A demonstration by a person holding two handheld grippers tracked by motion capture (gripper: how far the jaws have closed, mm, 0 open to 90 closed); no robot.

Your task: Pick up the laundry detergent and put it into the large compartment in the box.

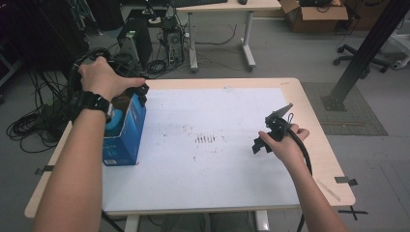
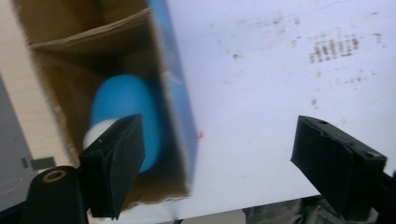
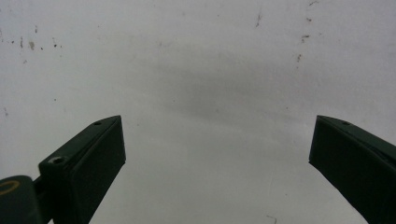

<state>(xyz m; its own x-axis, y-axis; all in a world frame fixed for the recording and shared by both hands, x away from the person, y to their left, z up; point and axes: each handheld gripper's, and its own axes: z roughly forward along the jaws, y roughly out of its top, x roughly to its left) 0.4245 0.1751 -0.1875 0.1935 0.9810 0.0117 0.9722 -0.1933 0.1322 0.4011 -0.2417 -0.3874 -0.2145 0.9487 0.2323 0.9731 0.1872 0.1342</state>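
Note:
An open blue carton [image 1: 126,133] stands upright at the left side of the white mat [image 1: 217,169]. A blue cylinder with a white end [image 2: 123,100] lies inside it, between its brown cardboard walls [image 2: 60,79]. My left gripper [image 1: 139,93] hovers over the carton's open top; in the left gripper view its jaws [image 2: 219,126] stand open with nothing between them, one over the carton's mouth and the other over the mat. My right gripper [image 1: 261,142] is held above the mat's right part, and its jaws [image 3: 219,122] are spread wide over bare white surface.
Dark smudges [image 1: 205,139] mark the mat's middle. The wooden table's edge [image 1: 314,121] runs just right of the right hand. Beyond the table are computer towers [image 1: 133,38], floor cables [image 1: 34,125], another desk [image 1: 227,7] and a black post [image 1: 362,53].

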